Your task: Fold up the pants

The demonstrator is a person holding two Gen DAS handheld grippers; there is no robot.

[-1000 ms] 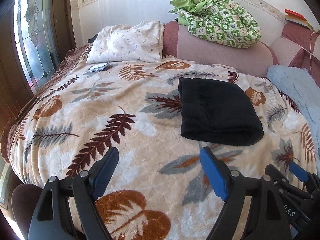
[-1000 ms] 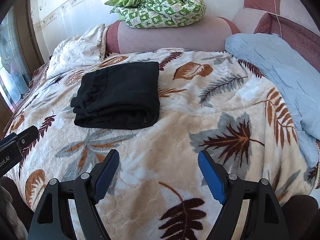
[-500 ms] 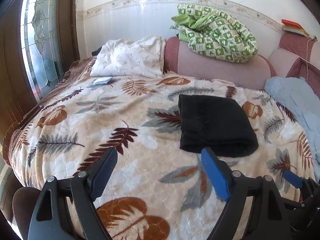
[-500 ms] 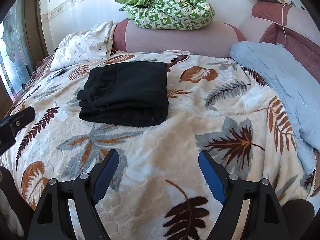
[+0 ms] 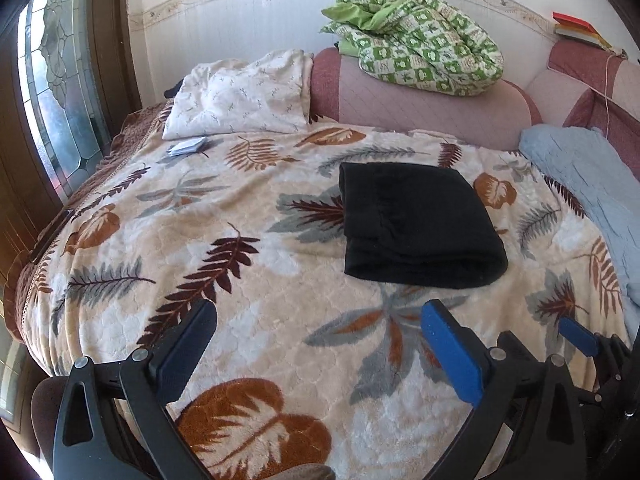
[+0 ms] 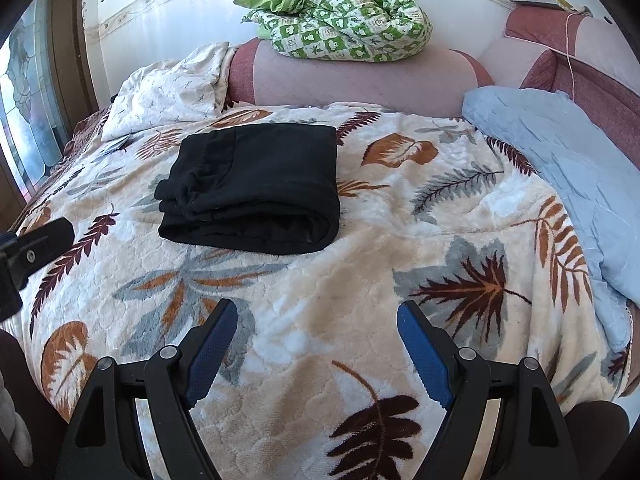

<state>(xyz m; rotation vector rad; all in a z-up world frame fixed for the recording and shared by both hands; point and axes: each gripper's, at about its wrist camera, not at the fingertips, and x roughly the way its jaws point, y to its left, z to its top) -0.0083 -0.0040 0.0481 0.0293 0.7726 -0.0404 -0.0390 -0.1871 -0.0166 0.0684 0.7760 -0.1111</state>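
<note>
The black pants (image 5: 412, 224) lie folded into a compact rectangle on the leaf-patterned blanket (image 5: 248, 280), in the middle of the bed; they also show in the right wrist view (image 6: 256, 192). My left gripper (image 5: 320, 320) is open and empty, held above the blanket well short of the pants. My right gripper (image 6: 316, 316) is open and empty, also back from the pants near the bed's front edge. One finger of the right gripper (image 5: 576, 336) shows at the lower right of the left wrist view, and part of the left gripper (image 6: 36, 244) shows at the left edge of the right wrist view.
A white pillow (image 5: 244, 96) lies at the back left with a small folded paper (image 5: 188, 146) in front of it. A green checked quilt (image 5: 420, 56) sits on the pink headboard cushion (image 5: 424, 108). A light blue blanket (image 6: 560, 152) covers the right side. A stained-glass window (image 5: 60, 92) is at the left.
Both grippers have drawn back and risen a little from the bed, so the pants look smaller and farther. The pants have not moved. Both grippers stay open.
</note>
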